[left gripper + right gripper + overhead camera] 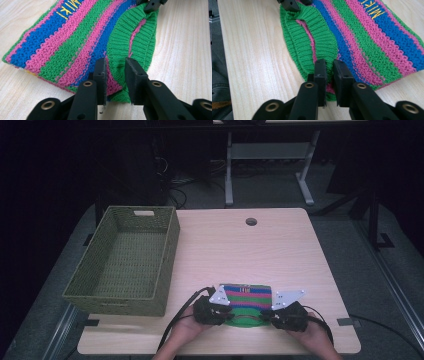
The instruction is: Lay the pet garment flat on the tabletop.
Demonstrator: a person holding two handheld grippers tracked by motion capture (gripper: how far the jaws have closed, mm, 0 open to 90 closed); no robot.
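Observation:
A knitted garment [247,296] in blue, pink and green stripes with yellow lettering lies flat near the table's front edge. Its green ribbed collar [125,37] faces the person. My left gripper [115,67] straddles the collar's left corner; knit lies between the jaws with a visible gap, and I count it open. My right gripper [329,66] sits at the collar's other corner [322,47], jaws almost together and pinching the knit. In the high view the left gripper [227,316] and right gripper [265,316] flank the garment's near edge, one hand behind each.
A green woven basket [120,302] with nothing in it stands on the table's left side. A round cable hole [251,221] is at the back of the wooden table [280,250]. Table legs and cables are on the dark floor beyond.

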